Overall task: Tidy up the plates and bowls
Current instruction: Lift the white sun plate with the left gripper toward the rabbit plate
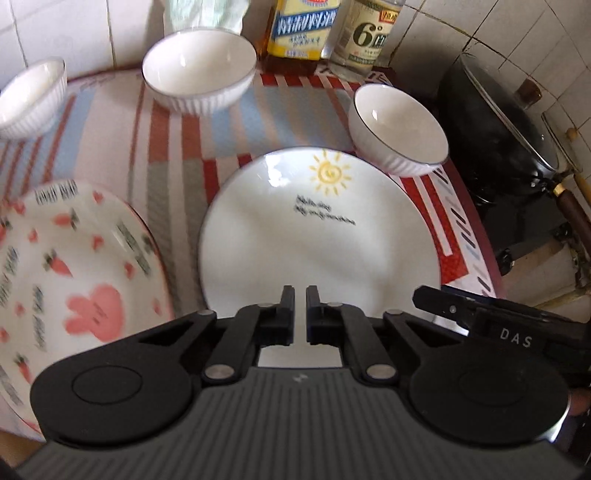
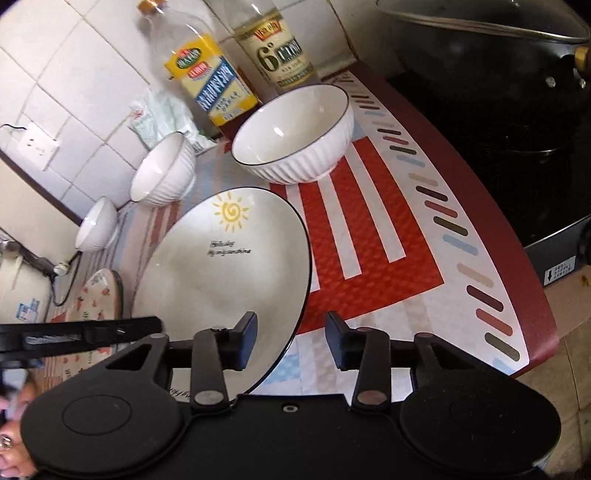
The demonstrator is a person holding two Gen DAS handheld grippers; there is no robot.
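Note:
A white sun plate [image 1: 295, 236] lies on the striped tablecloth, also in the right wrist view [image 2: 221, 266]. A rabbit-and-carrot plate [image 1: 66, 280] lies left of it [image 2: 99, 295]. Three white ribbed bowls stand beyond: one far left [image 1: 29, 96], one at the back middle [image 1: 199, 70], one at the right [image 1: 399, 129], the nearest bowl in the right wrist view [image 2: 295, 133]. My left gripper [image 1: 300, 295] is shut and empty over the sun plate's near edge. My right gripper [image 2: 291, 325] is open, its jaws on either side of the sun plate's right rim.
Two bottles [image 1: 303, 29] [image 1: 369, 33] stand against the tiled wall. A black lidded wok [image 1: 498, 122] sits on a stove to the right, also in the right wrist view [image 2: 491, 74]. The table edge [image 2: 535, 302] curves at the right.

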